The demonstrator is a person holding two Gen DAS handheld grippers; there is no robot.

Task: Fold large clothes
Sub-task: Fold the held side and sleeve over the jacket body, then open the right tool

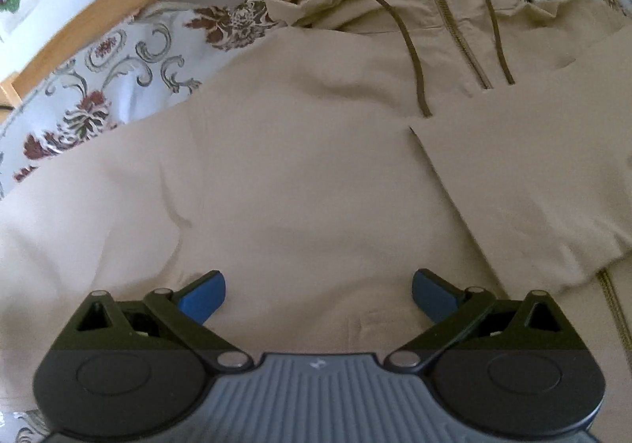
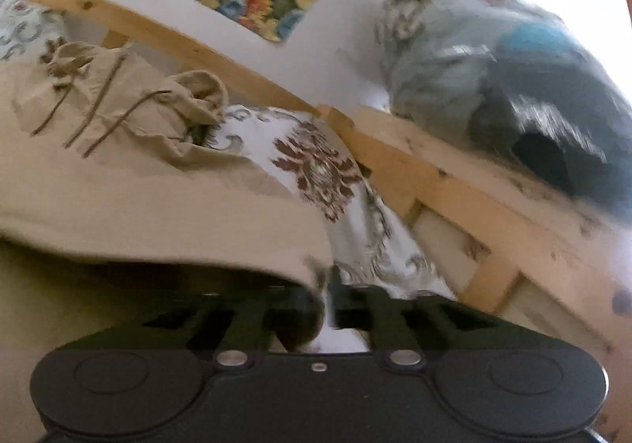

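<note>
Hoodie [image 1: 296,166] lies flat on flowery bed sheet [image 1: 118,59]. Left gripper [image 1: 318,295] wide open above it, holding nothing. Right gripper [image 2: 328,296] pinched tight on hoodie edge. Thin pinch may slip if pulled fast, messing fold.

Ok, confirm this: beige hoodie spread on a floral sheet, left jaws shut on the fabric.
Not quite. The left wrist view shows the left gripper with jaws wide open above the beige hoodie, gripping nothing. The floral sheet under the hoodie is right.
</note>
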